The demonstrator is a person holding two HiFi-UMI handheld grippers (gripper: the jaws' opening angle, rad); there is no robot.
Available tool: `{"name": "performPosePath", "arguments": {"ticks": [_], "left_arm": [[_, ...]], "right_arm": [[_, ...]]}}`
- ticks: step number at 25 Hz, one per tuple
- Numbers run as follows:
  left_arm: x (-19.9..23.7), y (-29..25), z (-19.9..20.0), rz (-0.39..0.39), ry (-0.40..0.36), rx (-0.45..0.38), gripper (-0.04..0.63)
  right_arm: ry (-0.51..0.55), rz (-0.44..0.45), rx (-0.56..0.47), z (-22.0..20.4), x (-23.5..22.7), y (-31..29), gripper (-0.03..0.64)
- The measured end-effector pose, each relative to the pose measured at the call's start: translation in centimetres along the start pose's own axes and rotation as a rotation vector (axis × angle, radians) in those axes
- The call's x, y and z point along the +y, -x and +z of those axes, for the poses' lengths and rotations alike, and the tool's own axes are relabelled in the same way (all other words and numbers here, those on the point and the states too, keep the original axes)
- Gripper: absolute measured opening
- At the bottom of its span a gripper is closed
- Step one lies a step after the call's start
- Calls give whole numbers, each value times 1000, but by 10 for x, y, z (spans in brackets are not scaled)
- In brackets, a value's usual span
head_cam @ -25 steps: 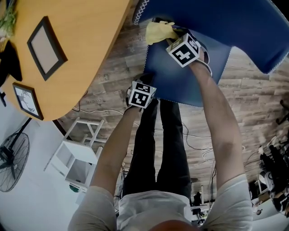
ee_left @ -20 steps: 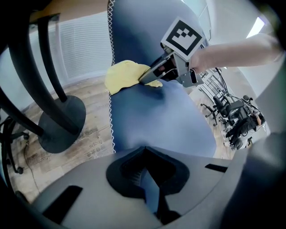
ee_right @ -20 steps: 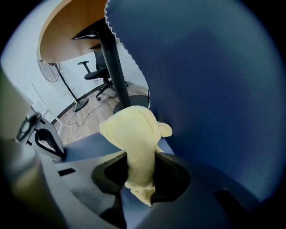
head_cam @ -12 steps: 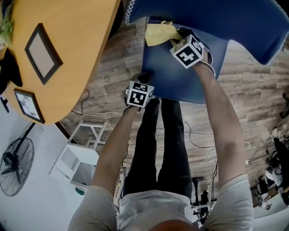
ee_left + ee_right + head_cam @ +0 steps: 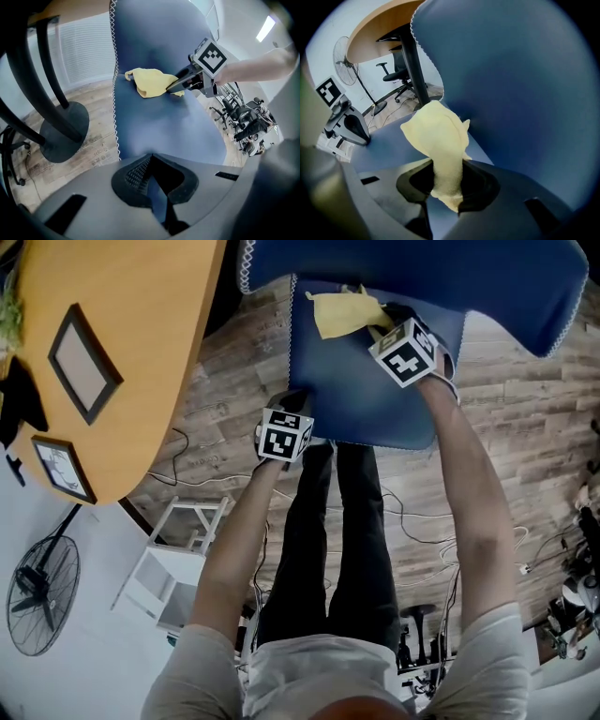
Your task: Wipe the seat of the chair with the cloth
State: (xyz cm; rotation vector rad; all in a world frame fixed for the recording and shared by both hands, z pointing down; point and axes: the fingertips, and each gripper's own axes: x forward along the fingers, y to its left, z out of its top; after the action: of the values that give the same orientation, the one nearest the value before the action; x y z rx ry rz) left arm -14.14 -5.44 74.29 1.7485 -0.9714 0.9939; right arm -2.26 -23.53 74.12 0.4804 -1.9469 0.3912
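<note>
Head view: above the person, facing steeply down on the seat and floor. Left gripper view: low at the seat's edge, facing along it. Right gripper view: close over the seat. All three share the cloth.

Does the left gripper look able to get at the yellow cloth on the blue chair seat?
Probably yes: only bare blue chair seat lies between the left gripper and the yellow cloth, though the right gripper's jaws hold that cloth.

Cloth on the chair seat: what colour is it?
The cloth is pale yellow, plain, with no pattern; the right gripper view shows it best.
</note>
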Motion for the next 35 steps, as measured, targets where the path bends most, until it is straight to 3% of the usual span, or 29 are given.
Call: {"name": "performPosePath", "arguments": {"ticks": [23, 29, 35], "left_arm": [[1, 1, -1, 13, -15, -8, 28], [1, 0, -1, 17, -32, -4, 28], [-1, 0, -1, 19, -42, -8, 28]], "right_arm": [[-204, -148, 75, -130, -33, 54, 135], [-371, -205, 70, -165, -33, 67, 135], [-603, -250, 43, -197, -22, 78, 135]]}}
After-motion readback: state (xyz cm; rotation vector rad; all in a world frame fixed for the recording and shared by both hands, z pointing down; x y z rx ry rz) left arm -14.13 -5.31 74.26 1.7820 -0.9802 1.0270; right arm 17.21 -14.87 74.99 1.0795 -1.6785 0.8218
